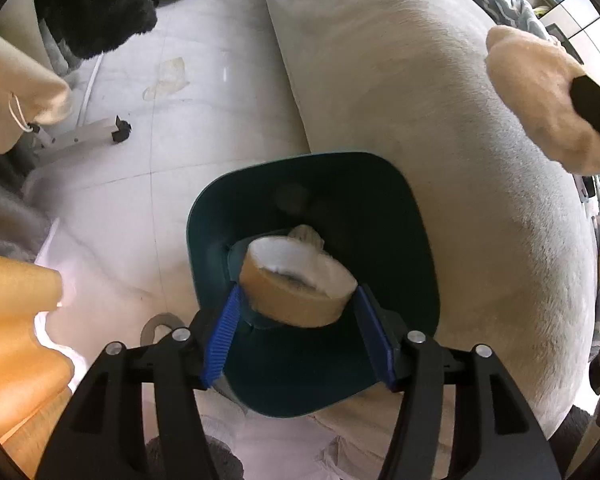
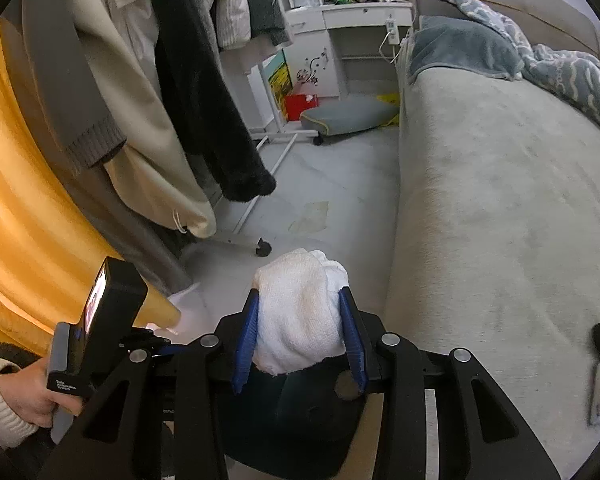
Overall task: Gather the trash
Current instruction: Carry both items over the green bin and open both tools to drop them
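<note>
In the left wrist view, orange curtain folds (image 1: 16,320) filled the left edge, with pale and black garments (image 1: 92,4) hanging above them over a wheeled rack foot (image 1: 100,130) on the grey floor (image 1: 204,128). At the middle, the left claw (image 1: 300,320) pointed steeply down over a dark green bin (image 1: 400,216) standing on the floor just beside the bed (image 1: 440,120). A brown tape roll (image 1: 292,292) with a white inside sat tilted between the blue pads (image 1: 220,332); the left pad touched its side, while whether the right pad still pressed on it could not be told. Something pale lay in the bin beneath the roll. At the right edge a fuzzy tan sleeve (image 1: 540,100) reached in above the bed.

In the right wrist view, a hand (image 2: 32,396) in a cream cuff held the other gripper's black handle at lower left, in front of the curtain. At the middle, the right claw (image 2: 300,328) was pinched on a crumpled white towel wad (image 2: 300,312), both blue pads pressed into its sides, with the bin's dark rim directly below it. To the right stretched the grey bed, a patterned blue blanket (image 2: 560,64) bunched at its far end.
</note>
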A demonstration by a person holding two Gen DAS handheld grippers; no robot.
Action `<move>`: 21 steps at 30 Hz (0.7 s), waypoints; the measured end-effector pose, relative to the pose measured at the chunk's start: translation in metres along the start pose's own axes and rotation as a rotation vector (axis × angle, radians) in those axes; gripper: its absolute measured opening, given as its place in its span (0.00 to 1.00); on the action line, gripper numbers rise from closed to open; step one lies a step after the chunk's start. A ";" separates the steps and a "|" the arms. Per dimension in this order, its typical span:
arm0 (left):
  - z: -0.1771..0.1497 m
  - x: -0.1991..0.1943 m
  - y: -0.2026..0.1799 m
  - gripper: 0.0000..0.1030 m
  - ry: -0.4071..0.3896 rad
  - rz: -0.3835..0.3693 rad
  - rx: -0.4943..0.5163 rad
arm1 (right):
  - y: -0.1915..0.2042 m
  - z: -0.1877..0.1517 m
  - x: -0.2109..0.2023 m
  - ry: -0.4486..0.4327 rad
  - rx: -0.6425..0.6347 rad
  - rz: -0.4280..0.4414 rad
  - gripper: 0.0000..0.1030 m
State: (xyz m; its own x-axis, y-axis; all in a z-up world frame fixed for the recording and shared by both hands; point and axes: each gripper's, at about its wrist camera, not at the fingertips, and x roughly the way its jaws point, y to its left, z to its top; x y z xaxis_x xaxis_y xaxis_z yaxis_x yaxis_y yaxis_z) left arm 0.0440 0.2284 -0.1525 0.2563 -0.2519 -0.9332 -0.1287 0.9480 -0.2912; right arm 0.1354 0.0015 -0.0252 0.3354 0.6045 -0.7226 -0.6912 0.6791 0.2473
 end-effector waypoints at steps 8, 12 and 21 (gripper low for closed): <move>-0.001 -0.011 0.016 0.70 -0.049 -0.001 -0.006 | 0.012 -0.005 0.027 0.061 -0.011 0.005 0.38; -0.001 -0.020 0.020 0.71 -0.084 0.000 0.002 | 0.013 -0.011 0.042 0.101 0.001 0.004 0.38; -0.005 -0.042 0.022 0.68 -0.174 -0.004 0.022 | 0.016 -0.025 0.071 0.184 0.023 0.004 0.38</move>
State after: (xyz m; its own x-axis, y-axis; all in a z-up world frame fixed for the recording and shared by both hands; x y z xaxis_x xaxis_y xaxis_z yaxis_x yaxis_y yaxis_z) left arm 0.0259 0.2587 -0.1209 0.4194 -0.2202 -0.8807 -0.1069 0.9514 -0.2888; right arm 0.1320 0.0453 -0.0886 0.2089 0.5223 -0.8268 -0.6766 0.6876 0.2634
